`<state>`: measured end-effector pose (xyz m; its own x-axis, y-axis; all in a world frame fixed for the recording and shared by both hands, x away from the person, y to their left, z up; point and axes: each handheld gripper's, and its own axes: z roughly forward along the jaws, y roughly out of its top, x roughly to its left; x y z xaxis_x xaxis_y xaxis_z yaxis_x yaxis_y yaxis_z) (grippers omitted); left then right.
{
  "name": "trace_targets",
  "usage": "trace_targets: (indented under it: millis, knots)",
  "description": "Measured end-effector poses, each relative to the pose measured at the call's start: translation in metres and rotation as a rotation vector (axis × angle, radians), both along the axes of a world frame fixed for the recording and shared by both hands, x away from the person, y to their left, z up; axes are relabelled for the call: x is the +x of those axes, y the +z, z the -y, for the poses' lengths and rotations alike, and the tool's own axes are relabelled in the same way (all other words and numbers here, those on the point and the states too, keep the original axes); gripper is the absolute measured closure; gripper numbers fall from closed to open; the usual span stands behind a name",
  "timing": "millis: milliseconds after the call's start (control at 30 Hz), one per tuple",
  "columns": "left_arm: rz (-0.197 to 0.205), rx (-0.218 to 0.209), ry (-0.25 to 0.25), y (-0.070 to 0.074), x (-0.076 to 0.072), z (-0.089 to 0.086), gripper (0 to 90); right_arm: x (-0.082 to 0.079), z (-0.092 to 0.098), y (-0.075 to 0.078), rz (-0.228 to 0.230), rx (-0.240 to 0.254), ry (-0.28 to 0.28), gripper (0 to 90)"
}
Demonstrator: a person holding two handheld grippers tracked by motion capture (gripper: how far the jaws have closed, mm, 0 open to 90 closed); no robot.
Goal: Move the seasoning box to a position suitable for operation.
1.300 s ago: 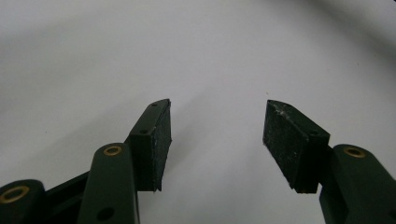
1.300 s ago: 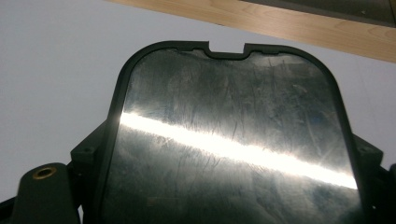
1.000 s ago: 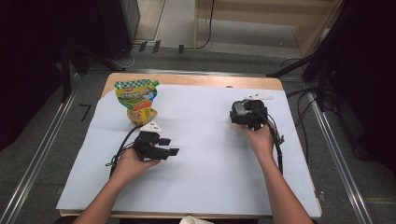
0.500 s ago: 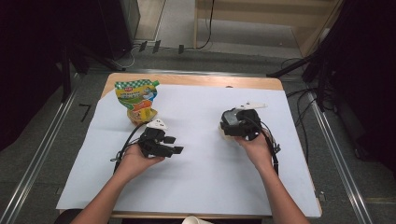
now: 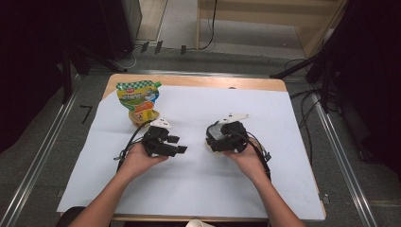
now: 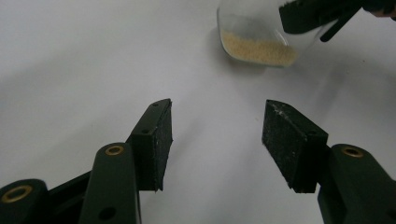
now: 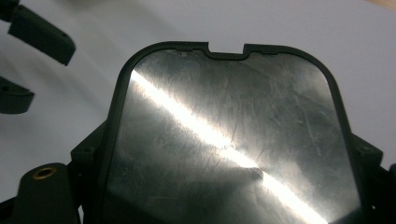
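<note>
A clear jar with beige grains in its bottom hangs tilted over the white sheet, with my right gripper shut on it. In the right gripper view its shiny, black-rimmed lid sits between the jaws of the right gripper. My left gripper stands open, its jaws pointing at the jar from a short way off. Nothing is between the pads of the left gripper, only white paper. The left gripper's fingers show at the top left of the right gripper view.
A green and yellow pouch lies at the far left of the white sheet, with a small orange packet just in front of it. The wooden table edge runs along the back. A white cup rim pokes in at the bottom.
My right hand has carried the jar left and nearer, toward the middle of the sheet. The left gripper has barely shifted and stays open.
</note>
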<state>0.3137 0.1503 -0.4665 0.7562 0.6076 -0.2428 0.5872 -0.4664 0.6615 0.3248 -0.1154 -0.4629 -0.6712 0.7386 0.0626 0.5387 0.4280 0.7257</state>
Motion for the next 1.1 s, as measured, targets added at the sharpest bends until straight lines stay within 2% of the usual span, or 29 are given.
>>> trace_targets:
  millis: [233, 400, 467, 567, 633, 867, 1100]
  knots:
    - [-0.003, 0.002, 0.004, 0.0, 0.0, -0.001, 43.5, -0.007, -0.019, -0.006, -0.01, -0.023, 0.067, 16.6]
    - [-0.001, 0.012, 0.001, -0.001, 0.0, 0.0, 43.4, -0.009, -0.026, -0.011, -0.014, -0.046, 0.085, 16.6]
    - [0.001, 0.019, -0.004, -0.001, -0.001, 0.0, 43.3, -0.01, -0.028, -0.011, 0.002, -0.054, 0.089, 16.5]
    - [0.003, 0.026, -0.008, -0.001, -0.002, 0.001, 43.2, -0.009, -0.025, -0.013, 0.002, -0.024, 0.085, 16.2]
    - [0.004, 0.026, -0.006, -0.001, -0.002, 0.001, 43.2, -0.009, -0.025, -0.014, 0.005, -0.025, 0.09, 16.2]
    - [0.006, 0.025, -0.006, -0.001, -0.002, 0.001, 43.1, -0.008, -0.024, -0.013, -0.03, -0.015, 0.084, 15.0]
    - [0.007, 0.024, -0.003, -0.001, -0.002, 0.0, 43.1, -0.011, -0.02, 0.0, -0.036, -0.003, 0.077, 15.0]
